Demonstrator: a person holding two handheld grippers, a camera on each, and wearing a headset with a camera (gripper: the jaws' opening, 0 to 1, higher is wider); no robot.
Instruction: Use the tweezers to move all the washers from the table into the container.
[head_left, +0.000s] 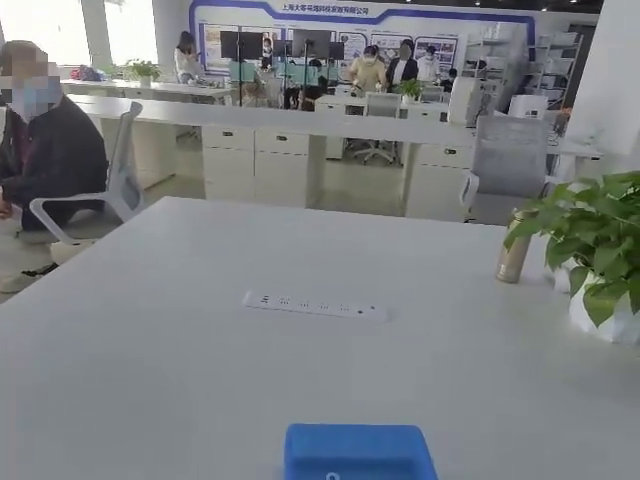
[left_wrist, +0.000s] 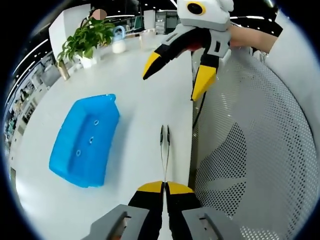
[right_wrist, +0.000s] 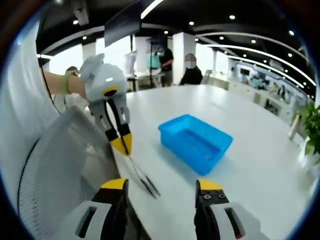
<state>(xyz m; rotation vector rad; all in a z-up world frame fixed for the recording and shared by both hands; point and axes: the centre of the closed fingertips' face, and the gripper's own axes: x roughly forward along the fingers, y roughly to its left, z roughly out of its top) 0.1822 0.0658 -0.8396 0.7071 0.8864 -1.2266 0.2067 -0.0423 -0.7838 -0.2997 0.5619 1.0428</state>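
Left gripper view is showing the left gripper (left_wrist: 162, 187) squeezing shut on the tweezers (left_wrist: 165, 145), which are pointing out over the white desk (left_wrist: 132, 105). Beside them the blue container (left_wrist: 85, 140) is sitting on the desk with small washers (left_wrist: 91, 140) inside. Farther off, the right gripper (left_wrist: 176, 76) is hanging with its jaws apart. A plant (left_wrist: 87, 37) is standing far back.
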